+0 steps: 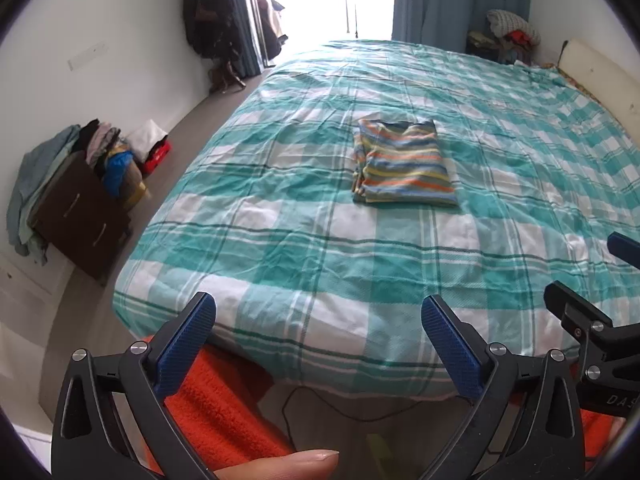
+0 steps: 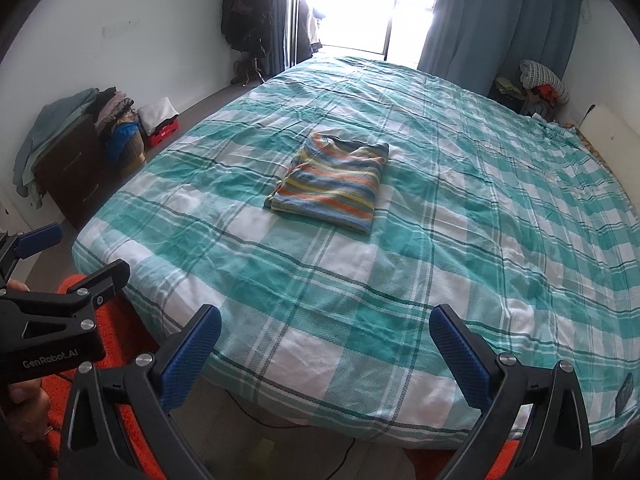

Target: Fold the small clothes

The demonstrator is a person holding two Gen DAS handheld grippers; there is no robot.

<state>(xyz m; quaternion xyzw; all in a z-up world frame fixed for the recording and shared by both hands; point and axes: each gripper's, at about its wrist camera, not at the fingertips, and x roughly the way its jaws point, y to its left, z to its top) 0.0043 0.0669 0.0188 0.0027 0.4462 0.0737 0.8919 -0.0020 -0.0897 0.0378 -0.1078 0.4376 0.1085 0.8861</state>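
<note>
A small striped garment (image 1: 402, 162), in blue, orange, yellow and green, lies folded into a neat rectangle near the middle of the bed (image 1: 304, 248). It also shows in the right wrist view (image 2: 334, 182). My left gripper (image 1: 318, 312) is open and empty, held back over the bed's near edge, well short of the garment. My right gripper (image 2: 325, 322) is open and empty too, beside the left one. The left gripper also shows at the left edge of the right wrist view (image 2: 48, 256).
The bed has a teal and white checked cover (image 2: 480, 240). An orange rug (image 1: 224, 400) and a black cable (image 1: 344, 408) lie on the floor below the near edge. A brown cabinet with piled clothes (image 1: 76, 192) stands left. Curtains (image 2: 500, 20) and a clothes pile (image 2: 536, 88) are at the back.
</note>
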